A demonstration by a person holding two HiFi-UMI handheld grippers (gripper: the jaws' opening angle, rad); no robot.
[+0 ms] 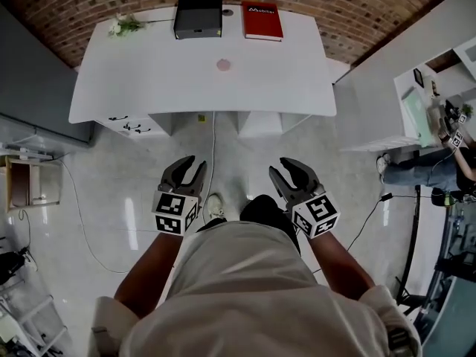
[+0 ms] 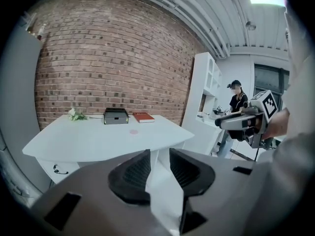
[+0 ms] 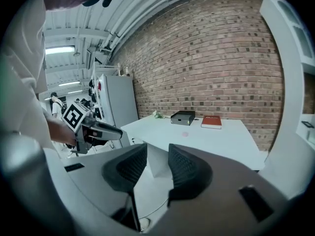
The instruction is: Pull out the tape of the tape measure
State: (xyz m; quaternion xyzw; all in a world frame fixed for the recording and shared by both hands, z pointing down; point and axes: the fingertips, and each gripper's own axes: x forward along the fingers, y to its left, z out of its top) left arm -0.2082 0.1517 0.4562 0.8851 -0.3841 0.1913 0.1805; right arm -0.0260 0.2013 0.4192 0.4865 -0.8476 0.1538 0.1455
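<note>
- The left gripper (image 1: 191, 166) and the right gripper (image 1: 285, 168) were held side by side at waist height, both pointing forward at the white table (image 1: 149, 80)
- In its own view, the left gripper's (image 2: 159, 154) jaws stood a narrow gap apart, with only the table leg and floor showing through
- The right gripper (image 3: 157, 149) matched it: pads slightly apart, nothing gripped
- The only candidate for the tape measure was a small pink round thing (image 1: 224, 65) lying alone on the bare middle of the tabletop; it was too small in every view to confirm, and no tape showed outside it
- It lay straight ahead of both grippers and well apart from them, with open floor and the table's near edge between
- Sideways, it sat almost on the line between the two grippers, a touch towards the left one, so neither hand had a real advantage
- It read as a flat disc with no long axis, and the tape's exit side could not be made out
- A dark box (image 1: 198, 15), a red book (image 1: 262, 20) and a sprig of white flowers (image 1: 123, 27) sat along the far edge, well behind the pink thing and clear of any reach
- By my judgement the task had not begun: the person would first need to step up to the table, then pin the case with one gripper and pinch the tape tip with the other
</note>
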